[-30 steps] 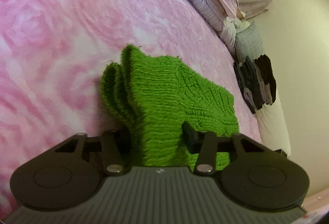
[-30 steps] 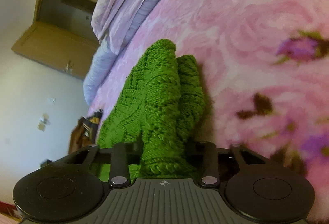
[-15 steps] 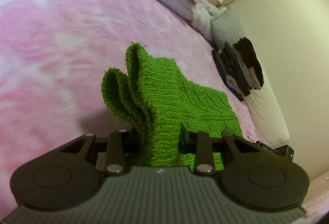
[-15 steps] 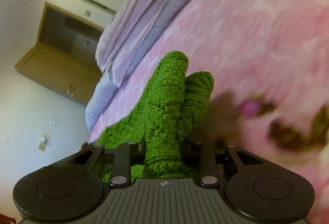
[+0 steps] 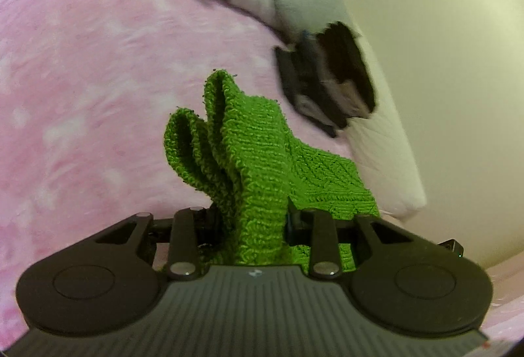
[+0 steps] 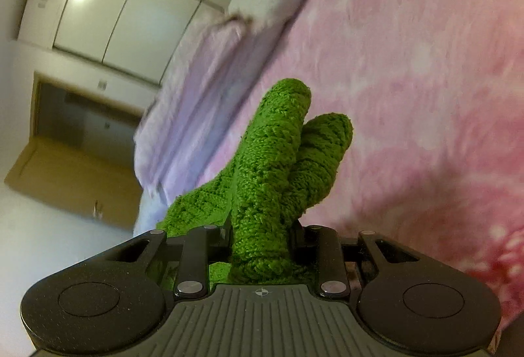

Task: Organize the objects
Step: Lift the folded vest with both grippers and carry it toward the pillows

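Green knit cloth (image 5: 258,160) bunches up, pinched inside each claw (image 5: 253,222).

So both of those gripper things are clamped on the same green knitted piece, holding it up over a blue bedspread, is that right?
Nearly. Both the left gripper and the right gripper have their jaws shut on the green knit, but the bedspread is pink, not blue. Both wrist views show pink fabric behind the knit.
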Motion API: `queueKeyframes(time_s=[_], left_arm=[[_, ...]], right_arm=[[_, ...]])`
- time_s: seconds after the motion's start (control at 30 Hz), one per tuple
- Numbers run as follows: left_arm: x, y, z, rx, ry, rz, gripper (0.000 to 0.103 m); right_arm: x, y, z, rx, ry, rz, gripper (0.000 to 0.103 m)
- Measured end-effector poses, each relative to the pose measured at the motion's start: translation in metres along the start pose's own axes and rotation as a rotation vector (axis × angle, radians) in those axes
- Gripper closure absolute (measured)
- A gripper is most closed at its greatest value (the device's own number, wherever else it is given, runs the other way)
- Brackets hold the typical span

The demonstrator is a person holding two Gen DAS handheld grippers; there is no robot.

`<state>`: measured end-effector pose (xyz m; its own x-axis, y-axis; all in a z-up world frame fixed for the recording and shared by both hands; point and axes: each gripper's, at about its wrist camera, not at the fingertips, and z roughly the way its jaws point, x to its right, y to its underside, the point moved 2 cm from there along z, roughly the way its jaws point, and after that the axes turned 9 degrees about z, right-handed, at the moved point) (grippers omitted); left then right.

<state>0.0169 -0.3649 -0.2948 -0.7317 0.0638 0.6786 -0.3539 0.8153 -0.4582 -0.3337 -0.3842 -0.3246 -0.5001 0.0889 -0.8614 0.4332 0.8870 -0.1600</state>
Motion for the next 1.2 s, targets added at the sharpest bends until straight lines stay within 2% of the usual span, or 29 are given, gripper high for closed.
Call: queueKeyframes(time_s=[0.1, 0.23, 0.37, 0.5, 0.73, 0.9, 1.07, 1.2], left_arm=[[0.045, -0.038, 0.005, -0.016, 0.043, 0.013, 0.075], [0.109, -0.085, 0.024, -0.011, 0.104, 0.082, 0.075], [0.162, -0.128, 0.065, -0.004, 0.127, 0.13, 0.075], [0.21, -0.164, 0.125, 0.016, 0.118, 0.136, 0.075], [0.277, -0.229, 0.247, 0.097, 0.056, 0.064, 0.075], [0.315, -0.288, 0.317, 0.164, 0.041, 0.075, 0.075], [0.333, -0.343, 0.368, 0.202, 0.012, 0.102, 0.075], [0.33, -0.368, 0.407, 0.187, -0.021, 0.11, 0.075]], right_arm=[[-0.041, -0.028, -0.036, 0.056, 0.018, -0.002, 0.078], [-0.086, -0.076, -0.08, 0.145, 0.02, -0.043, 0.078], [-0.101, -0.132, -0.106, 0.205, 0.005, -0.059, 0.078], [-0.1, -0.216, -0.12, 0.214, 0.002, -0.074, 0.078], [-0.09, -0.401, -0.114, 0.126, -0.003, -0.143, 0.078], [-0.089, -0.524, -0.106, 0.109, -0.033, -0.2, 0.078], [-0.087, -0.609, -0.087, 0.118, -0.08, -0.242, 0.078], [-0.07, -0.657, -0.066, 0.107, -0.095, -0.237, 0.078]])
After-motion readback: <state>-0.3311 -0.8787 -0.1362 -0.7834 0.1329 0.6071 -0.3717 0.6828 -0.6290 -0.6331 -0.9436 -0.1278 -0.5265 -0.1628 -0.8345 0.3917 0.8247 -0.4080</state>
